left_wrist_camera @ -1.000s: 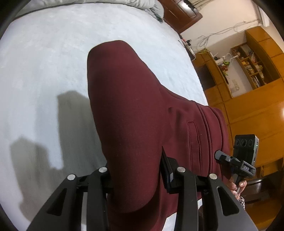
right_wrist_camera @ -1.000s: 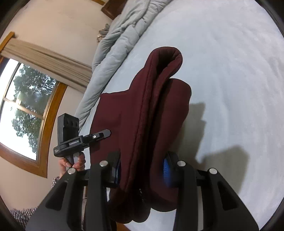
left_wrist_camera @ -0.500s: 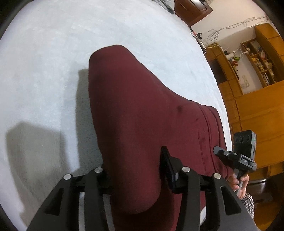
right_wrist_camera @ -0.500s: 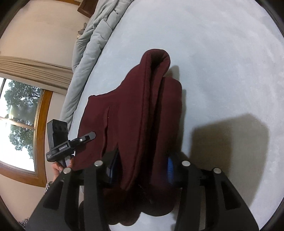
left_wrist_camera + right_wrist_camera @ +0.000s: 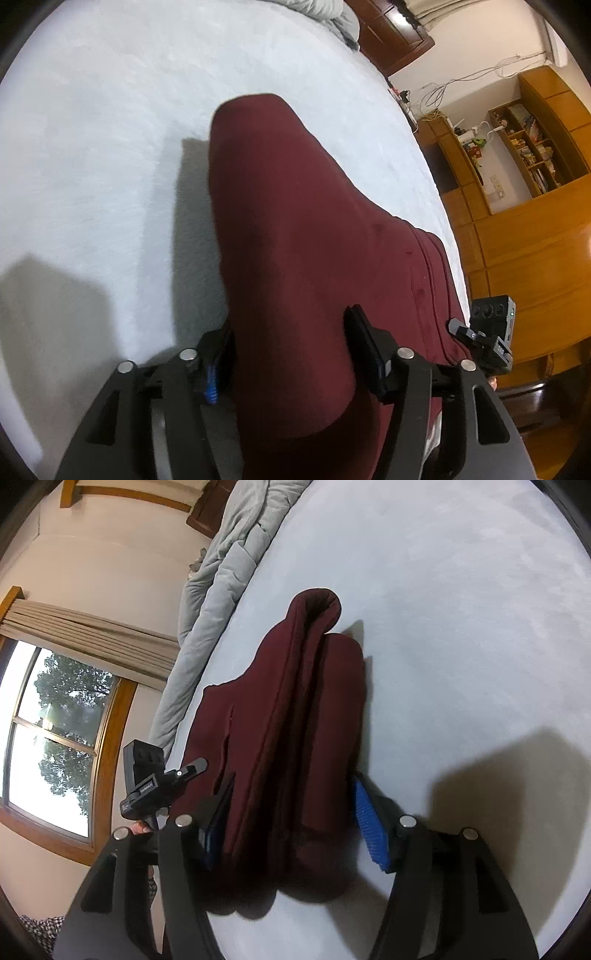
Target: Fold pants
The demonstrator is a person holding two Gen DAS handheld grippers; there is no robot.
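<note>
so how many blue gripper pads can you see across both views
3. One on the left gripper, on its left finger beside the maroon pants. Two on the right gripper, one on each side of the pants. The left gripper's other pad looks black.

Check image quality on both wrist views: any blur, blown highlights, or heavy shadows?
Left wrist: pants soft, slightly blurred; shadow falls left on the bed; fisheye bends the shelving. Right wrist: window blown out; a hard dark shadow right of the right gripper.
</note>
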